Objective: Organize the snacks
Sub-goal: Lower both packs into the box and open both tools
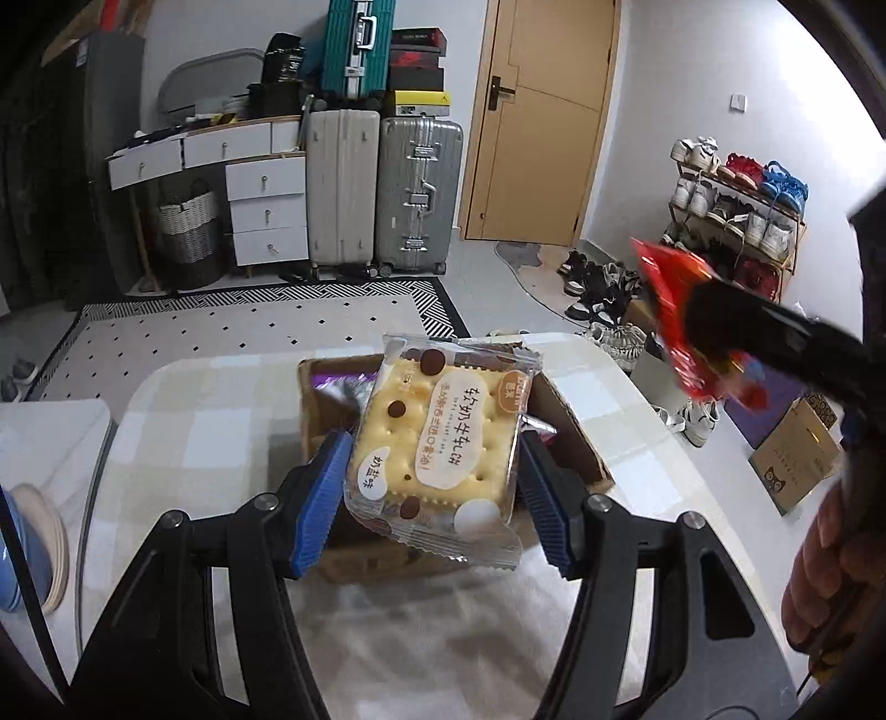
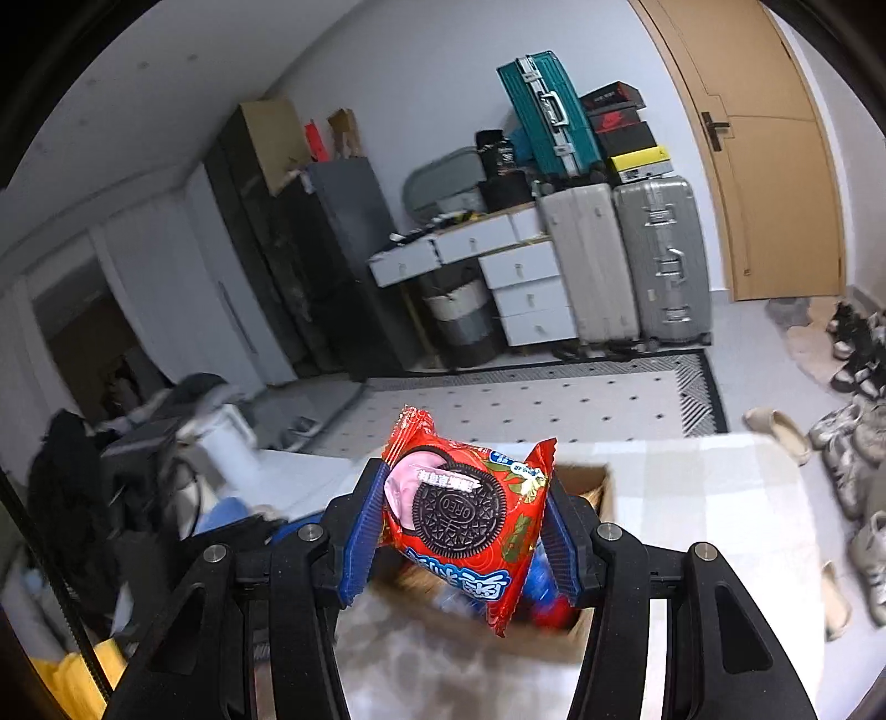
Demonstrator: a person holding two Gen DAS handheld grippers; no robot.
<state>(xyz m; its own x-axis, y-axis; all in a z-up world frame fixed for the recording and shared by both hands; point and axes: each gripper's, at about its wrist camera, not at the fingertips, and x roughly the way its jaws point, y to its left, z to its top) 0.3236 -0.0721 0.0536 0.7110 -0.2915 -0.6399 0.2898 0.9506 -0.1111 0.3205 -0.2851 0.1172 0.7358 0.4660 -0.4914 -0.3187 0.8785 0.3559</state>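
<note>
Nearest the left wrist camera, the left gripper (image 1: 434,487) pinches a clear-wrapped cracker packet (image 1: 437,443) between its blue pads (image 1: 321,498), one at 9 o'clock of the packet and one at 3 o'clock. The packet shows a pale yellow square cracker with brown dots and a white label with printed characters; it hangs tilted above an open cardboard box (image 1: 576,437). Inside the box, at 10 o'clock of the packet, a purple wrapper (image 1: 338,387) shows. The box sits on a table (image 1: 210,421) with a pale checked cover.

At 2 o'clock in the same view the right gripper (image 1: 714,338) appears blurred, clamped on a red Oreo packet (image 1: 675,310), and a hand (image 1: 825,576) shows at the 4 o'clock edge.

In the right wrist view the right gripper (image 2: 462,526) squeezes that Oreo packet (image 2: 465,509) from both sides, its blue pads (image 2: 365,531) pressed into the wrapper's edges. The packet is held above the cardboard box (image 2: 601,487), whose inside, at 6 o'clock of the packet, holds blurred red and blue wrappers (image 2: 540,598). The table (image 2: 720,498) stretches to 3 o'clock.

Beyond the table lie a dotted rug (image 1: 221,327), white drawers (image 1: 266,210), grey suitcases (image 1: 421,194), a teal suitcase (image 1: 354,44), a wooden door (image 1: 548,116) and a shoe rack (image 1: 736,205) at 2 o'clock
</note>
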